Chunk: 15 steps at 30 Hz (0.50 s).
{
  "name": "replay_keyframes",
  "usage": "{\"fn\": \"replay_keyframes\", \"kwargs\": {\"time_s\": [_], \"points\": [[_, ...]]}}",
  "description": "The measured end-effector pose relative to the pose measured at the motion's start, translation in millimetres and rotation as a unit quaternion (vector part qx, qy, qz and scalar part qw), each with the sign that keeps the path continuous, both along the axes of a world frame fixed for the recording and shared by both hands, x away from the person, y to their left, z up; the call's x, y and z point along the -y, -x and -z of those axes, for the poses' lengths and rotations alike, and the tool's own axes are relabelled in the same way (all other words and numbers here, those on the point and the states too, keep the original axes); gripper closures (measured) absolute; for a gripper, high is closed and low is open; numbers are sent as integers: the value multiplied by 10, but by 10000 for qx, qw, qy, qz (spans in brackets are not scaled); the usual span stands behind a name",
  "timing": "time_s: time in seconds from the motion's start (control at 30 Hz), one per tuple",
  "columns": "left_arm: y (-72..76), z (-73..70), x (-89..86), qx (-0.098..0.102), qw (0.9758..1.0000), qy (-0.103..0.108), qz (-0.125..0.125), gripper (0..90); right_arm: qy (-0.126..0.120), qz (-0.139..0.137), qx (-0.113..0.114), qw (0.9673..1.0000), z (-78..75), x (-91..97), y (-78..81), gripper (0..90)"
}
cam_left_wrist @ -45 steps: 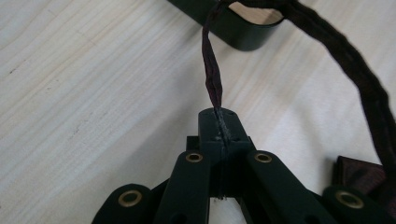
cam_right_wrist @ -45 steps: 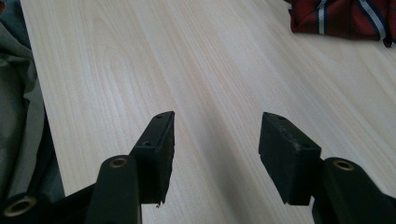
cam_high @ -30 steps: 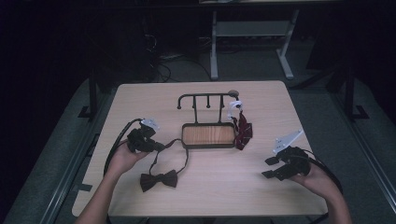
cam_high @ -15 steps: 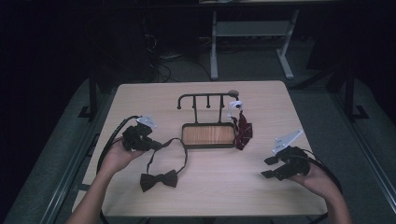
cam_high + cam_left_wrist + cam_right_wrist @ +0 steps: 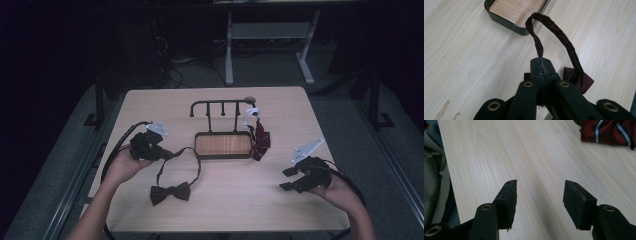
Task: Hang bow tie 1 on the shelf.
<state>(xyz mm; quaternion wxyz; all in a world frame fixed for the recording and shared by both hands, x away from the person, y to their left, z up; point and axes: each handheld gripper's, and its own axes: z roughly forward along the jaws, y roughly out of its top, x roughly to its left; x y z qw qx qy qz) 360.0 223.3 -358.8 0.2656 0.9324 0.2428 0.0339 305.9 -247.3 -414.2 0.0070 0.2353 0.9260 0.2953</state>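
Observation:
A dark maroon bow tie (image 5: pixel 170 193) lies on the table in front of the left hand. Its thin strap (image 5: pixel 194 159) loops up to my left gripper (image 5: pixel 168 154), which is shut on it. In the left gripper view the jaws (image 5: pixel 541 65) pinch the strap (image 5: pixel 560 37), and the bow (image 5: pixel 579 80) sits just beyond them on the right. My right gripper (image 5: pixel 290 179) hovers at the table's right side, open, with nothing between its fingers; in the right gripper view the gripper (image 5: pixel 539 197) has bare table in the gap. A striped red tie (image 5: pixel 260 141) hangs off the rack's right end.
A black rack with several hooks (image 5: pixel 222 106) stands over a wood-bottomed tray (image 5: pixel 222 156) at the table's middle. A white tag (image 5: pixel 251 115) hangs near the striped tie (image 5: pixel 609 131). The tray's corner (image 5: pixel 506 22) is close ahead of the left gripper.
The left gripper has risen a little with the strap in it, and the bow stays on the table. The right gripper has kept still.

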Motion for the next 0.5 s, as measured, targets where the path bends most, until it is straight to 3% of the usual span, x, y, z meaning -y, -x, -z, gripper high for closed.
{"fn": "replay_keyframes", "kwargs": {"time_s": [0.5], "points": [[14,-152,3,-2,9998,92,170,898,1,43,-2,10000,-8,7,2,433]]}}
